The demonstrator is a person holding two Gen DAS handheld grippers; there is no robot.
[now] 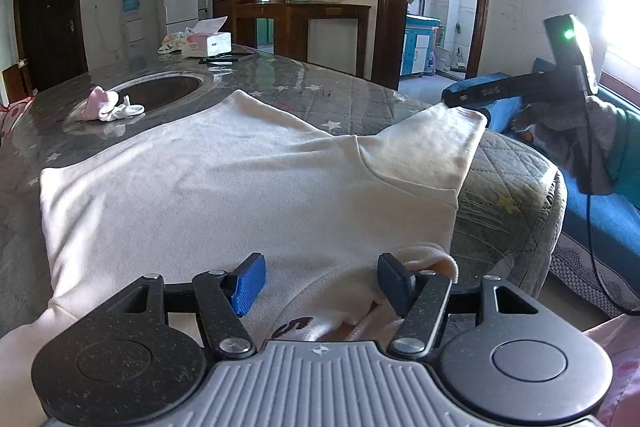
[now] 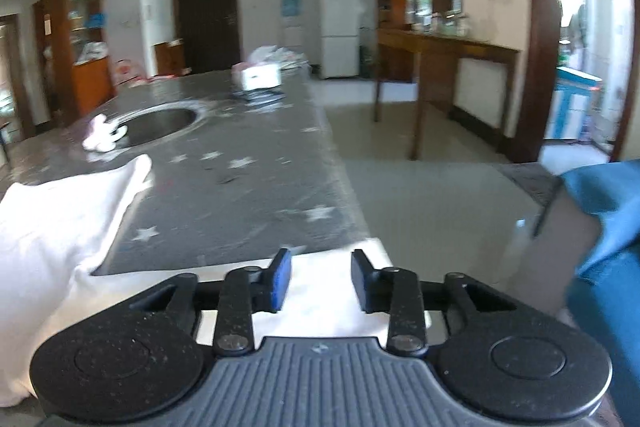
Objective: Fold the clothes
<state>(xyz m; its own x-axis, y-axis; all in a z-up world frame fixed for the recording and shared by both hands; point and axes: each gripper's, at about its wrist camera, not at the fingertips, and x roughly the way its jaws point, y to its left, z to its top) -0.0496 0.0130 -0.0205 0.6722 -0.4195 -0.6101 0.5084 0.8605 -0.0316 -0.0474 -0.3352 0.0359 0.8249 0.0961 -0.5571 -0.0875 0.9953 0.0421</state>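
A cream long-sleeved top (image 1: pixel 224 187) lies spread flat on the table's grey star-patterned cover (image 1: pixel 344 99). My left gripper (image 1: pixel 322 283) hovers open over the top's near edge, with a curled cuff (image 1: pixel 434 259) against its right finger. The top's right sleeve (image 1: pixel 436 143) runs out toward the table's corner. My right gripper (image 1: pixel 450 101), held by a gloved hand (image 1: pixel 596 135), sits at that sleeve's tip. In the right wrist view the right gripper (image 2: pixel 322 279) stands open with the white sleeve (image 2: pixel 320 307) lying under its fingers, not pinched. The rest of the top (image 2: pixel 52 223) shows at the left.
A small pink and white bundle of clothes (image 1: pixel 108 107) lies beside a round recess (image 1: pixel 160 93) in the table. A tissue box (image 1: pixel 208 43) stands at the far end. A blue sofa (image 1: pixel 592 223) lies right of the table's edge. A wooden side table (image 2: pixel 444 47) stands across the floor.
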